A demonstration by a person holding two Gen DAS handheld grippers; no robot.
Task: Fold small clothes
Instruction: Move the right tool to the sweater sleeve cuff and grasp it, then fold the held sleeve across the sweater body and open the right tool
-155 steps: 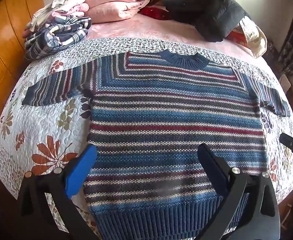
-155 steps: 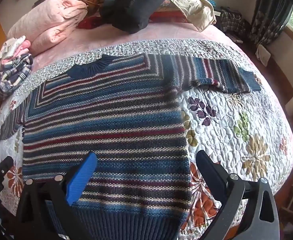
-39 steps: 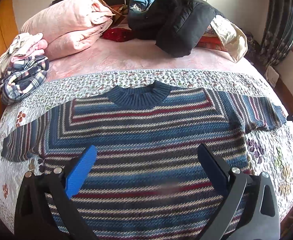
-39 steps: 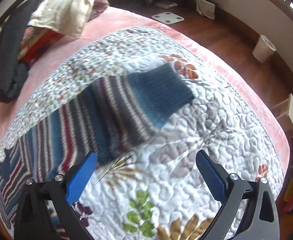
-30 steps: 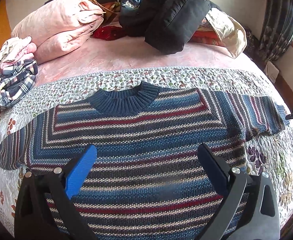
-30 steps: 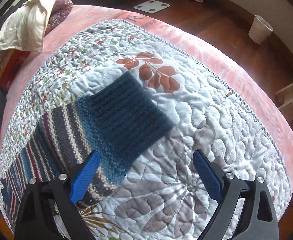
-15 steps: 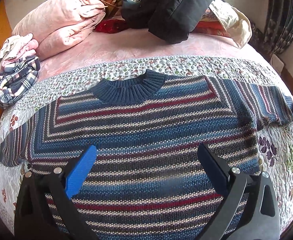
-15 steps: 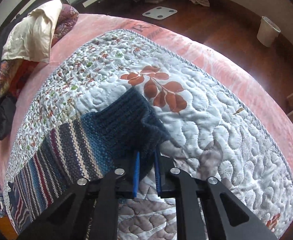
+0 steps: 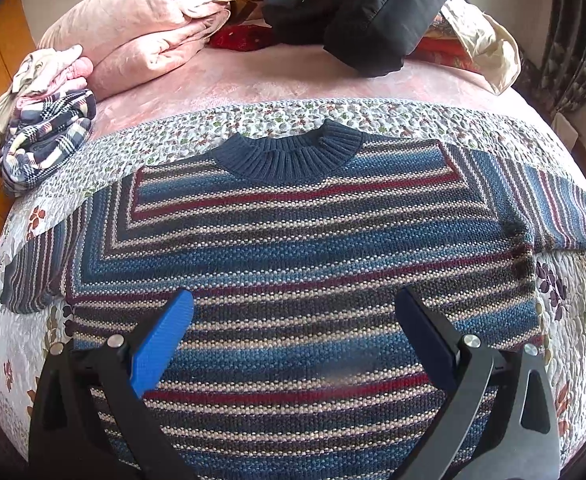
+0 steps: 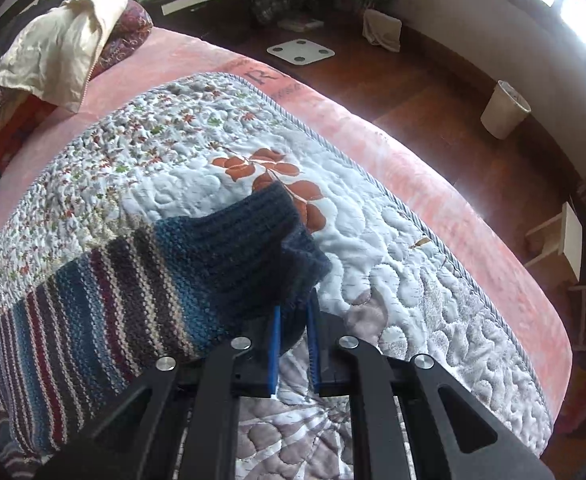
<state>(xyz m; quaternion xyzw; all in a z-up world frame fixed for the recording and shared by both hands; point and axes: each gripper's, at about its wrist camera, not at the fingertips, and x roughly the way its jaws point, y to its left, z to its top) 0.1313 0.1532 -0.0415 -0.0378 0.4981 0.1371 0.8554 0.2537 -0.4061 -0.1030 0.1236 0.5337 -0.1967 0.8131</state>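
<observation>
A striped knitted sweater (image 9: 293, 256) in blue, red and cream lies flat, front up, on a floral quilt (image 9: 21, 344), with its navy collar (image 9: 289, 156) toward the far side. My left gripper (image 9: 293, 320) hovers open above the sweater's lower body, nothing between its fingers. In the right wrist view my right gripper (image 10: 293, 312) is shut on the navy cuff (image 10: 253, 240) of the right sleeve, and the cuff is bunched and lifted a little off the quilt (image 10: 413, 280). The left sleeve (image 9: 33, 272) lies spread out to the left.
Folded pink bedding (image 9: 141, 28) and a small stack of folded clothes (image 9: 41, 128) sit at the far left. A black jacket (image 9: 365, 12) and a cream garment (image 9: 481, 44) lie by the headboard. Right of the bed's edge are wooden floor, a white bin (image 10: 505, 110) and a scale (image 10: 301, 52).
My right gripper went from open over the sleeve cuff to shut on it, and the cuff now rises off the quilt. My left gripper stayed open above the sweater, shifting slightly.
</observation>
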